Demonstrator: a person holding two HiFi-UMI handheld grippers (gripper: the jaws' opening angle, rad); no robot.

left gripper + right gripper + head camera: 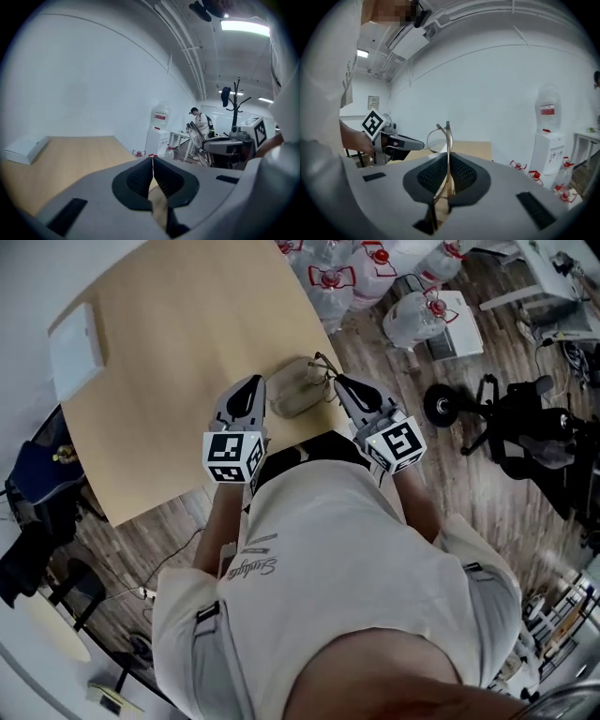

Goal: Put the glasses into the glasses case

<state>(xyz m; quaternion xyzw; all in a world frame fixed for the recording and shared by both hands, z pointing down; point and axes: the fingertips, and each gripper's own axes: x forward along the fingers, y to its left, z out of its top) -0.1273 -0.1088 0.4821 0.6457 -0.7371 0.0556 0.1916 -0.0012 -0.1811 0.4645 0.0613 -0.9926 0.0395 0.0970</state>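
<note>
Two grippers are at the near edge of the table (169, 352), one on each side of a single beige glasses case (298, 392). The left gripper (152, 160) has its jaws pressed together with nothing between them. The right gripper (447, 157) has its jaws clamped on the thin metal frame of the one pair of glasses (439, 136), which stands edge-on above the pads with only one lens ring in plain sight.

From the head view the glasses (324, 367) are just thin wire at the case's right end. Whether they touch the case cannot be told, nor whether the case is open.

One flat white box (77, 348) lies well apart at the table's far left corner. Several water bottles (330, 282) stand on the floor beyond, cut off by the top edge, so they cannot be counted. One water dispenser (546, 136) stands by the wall.
</note>
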